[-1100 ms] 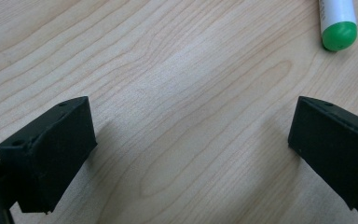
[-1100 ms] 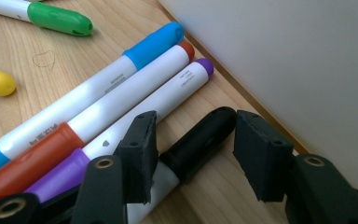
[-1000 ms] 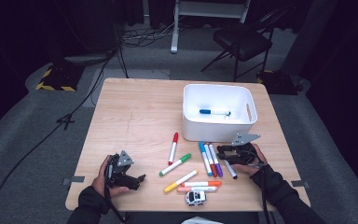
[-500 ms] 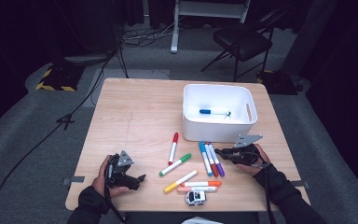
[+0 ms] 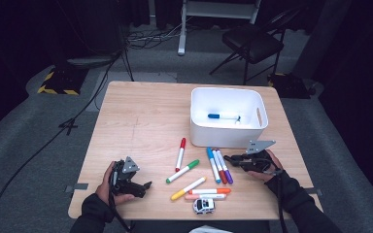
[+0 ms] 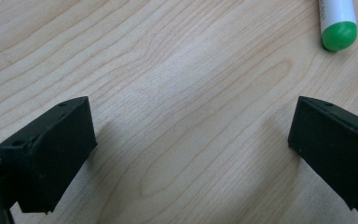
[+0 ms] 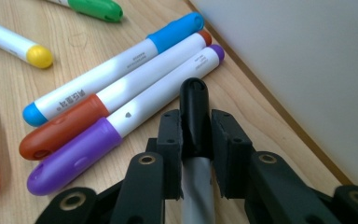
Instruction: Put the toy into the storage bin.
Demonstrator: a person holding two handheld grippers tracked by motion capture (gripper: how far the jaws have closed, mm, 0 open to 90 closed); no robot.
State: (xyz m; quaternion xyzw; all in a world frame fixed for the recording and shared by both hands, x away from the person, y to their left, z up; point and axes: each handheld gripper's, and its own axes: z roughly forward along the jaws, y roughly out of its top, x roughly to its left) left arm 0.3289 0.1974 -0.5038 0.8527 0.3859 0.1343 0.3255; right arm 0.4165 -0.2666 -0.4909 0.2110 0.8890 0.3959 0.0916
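Black-capped grey marker (image 7: 194, 121) sits clamped in the right gripper (image 7: 195, 135) near the wooden table's (image 5: 141, 116) right edge; a careless lift could scatter the neighbouring purple-capped marker (image 7: 121, 126). Left gripper (image 6: 191, 140) gapes empty.

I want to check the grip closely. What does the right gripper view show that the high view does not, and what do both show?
Right gripper view alone: the right tongs shut on a black-capped marker, its grey barrel between the pads.

High view alone: the white bin holding a blue-capped marker, the toy car, the left tongs.

Both: the blue marker, red-brown marker and purple marker lying side by side.
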